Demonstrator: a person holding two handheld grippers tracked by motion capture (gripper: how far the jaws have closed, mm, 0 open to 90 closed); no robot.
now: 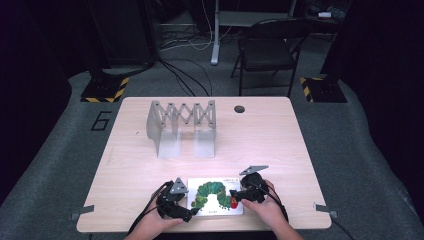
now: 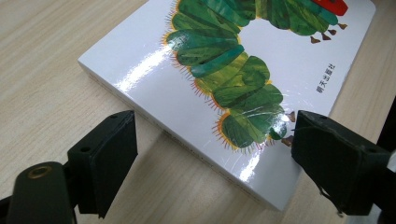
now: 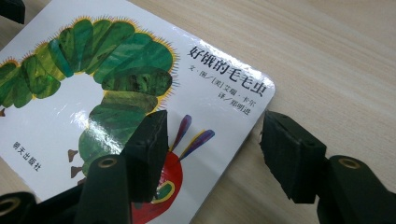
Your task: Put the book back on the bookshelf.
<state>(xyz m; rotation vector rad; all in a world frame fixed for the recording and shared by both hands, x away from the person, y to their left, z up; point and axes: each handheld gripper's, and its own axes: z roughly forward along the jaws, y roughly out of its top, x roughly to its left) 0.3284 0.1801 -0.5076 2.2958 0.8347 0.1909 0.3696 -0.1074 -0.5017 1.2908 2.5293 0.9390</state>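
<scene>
At the lower centre of the frame, a glossy caterpillar board book (image 1: 215, 196) lies flat on the tabletop (image 1: 260, 135), between the left gripper (image 1: 176, 199) and right gripper (image 1: 248, 189), both jaws open. Stiff, light, probably slippery; best pinched across its edges.

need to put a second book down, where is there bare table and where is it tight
Bare table lies right of the metal rack, out to the right edge, and a narrower strip on its left. The band between rack and book is also free. The near edge is crowded: the book lies there with the left gripper and right gripper at its two ends.
</scene>
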